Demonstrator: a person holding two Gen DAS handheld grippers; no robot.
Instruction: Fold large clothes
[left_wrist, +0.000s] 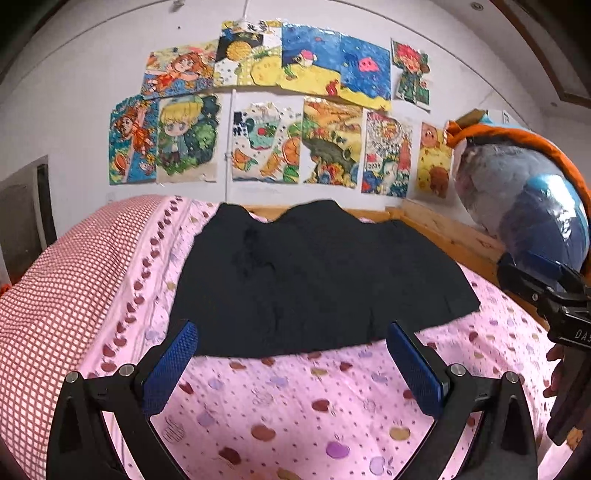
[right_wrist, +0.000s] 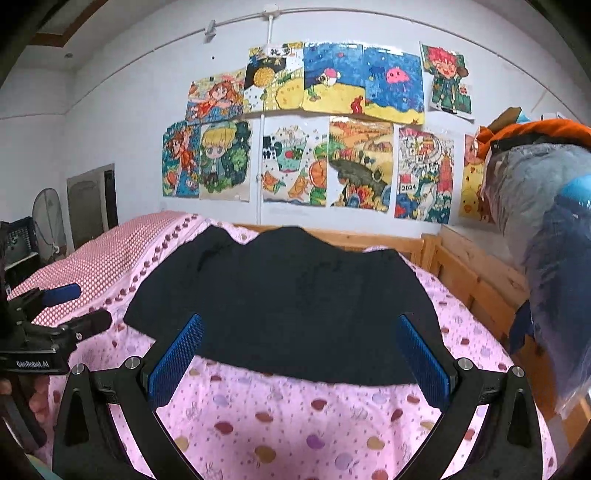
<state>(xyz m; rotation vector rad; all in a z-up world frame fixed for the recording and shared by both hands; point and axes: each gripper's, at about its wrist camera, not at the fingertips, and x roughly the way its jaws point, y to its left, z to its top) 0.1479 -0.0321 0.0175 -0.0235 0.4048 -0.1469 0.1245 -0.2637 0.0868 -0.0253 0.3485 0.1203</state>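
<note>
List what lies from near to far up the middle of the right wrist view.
Right gripper with jaws open → pink patterned bedsheet → black garment spread flat → wooden bed rail → children's drawings on the white wall.

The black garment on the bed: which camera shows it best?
The left wrist view: the black garment lies almost wholly clear, its right corner included. In the right wrist view that gripper's open jaws cover more of its near edge.

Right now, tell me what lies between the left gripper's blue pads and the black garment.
Only bare pink apple-print bedsheet shows below the spread black garment and between the left gripper pads in the left wrist view; their tips reach its near hem.
</note>
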